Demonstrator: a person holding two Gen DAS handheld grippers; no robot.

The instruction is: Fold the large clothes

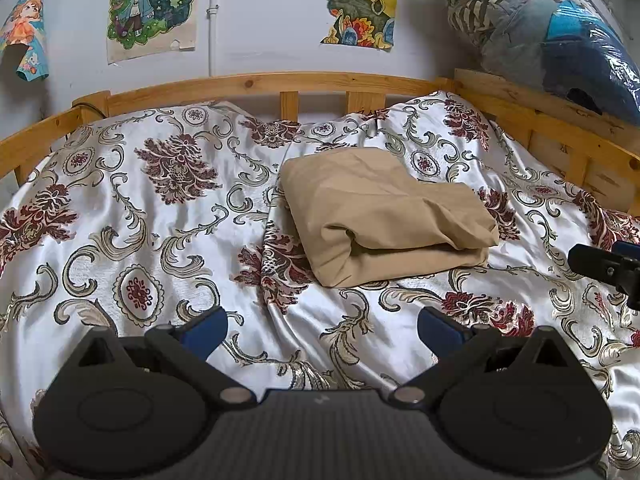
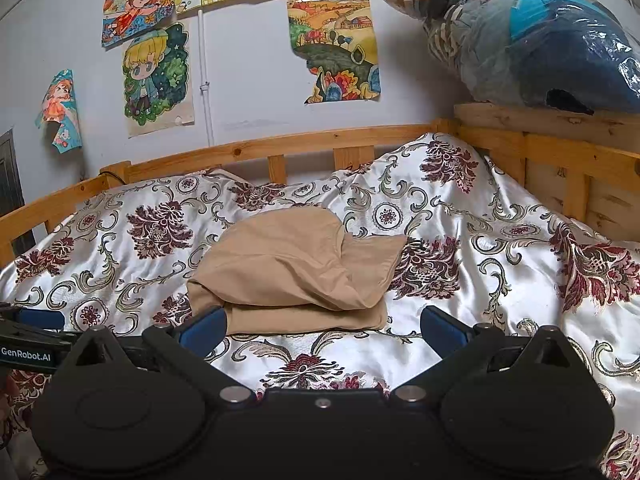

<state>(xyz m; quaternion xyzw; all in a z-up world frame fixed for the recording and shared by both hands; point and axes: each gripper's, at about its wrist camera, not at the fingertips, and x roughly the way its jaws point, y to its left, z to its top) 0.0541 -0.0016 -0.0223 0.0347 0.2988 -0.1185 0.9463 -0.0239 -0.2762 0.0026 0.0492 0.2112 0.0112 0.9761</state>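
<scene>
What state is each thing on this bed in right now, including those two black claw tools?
Tan cloth garment: folded into a thick bundle, lying free on the bed.
Floral satin bedspread: spread out, wrinkled.
Left gripper: open, empty, short of the garment.
Right gripper: open, empty, at the garment's near edge.
Clear plastic bag of clothes: stuffed full, resting on the wooden bed frame.

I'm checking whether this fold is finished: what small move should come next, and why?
Probably bring the right gripper forward to press the loose, puckered top flap of the folded tan cloth garment flat. Both grippers are open and empty, the left gripper sits further off, and the bundle rests on the floral satin bedspread.
</scene>
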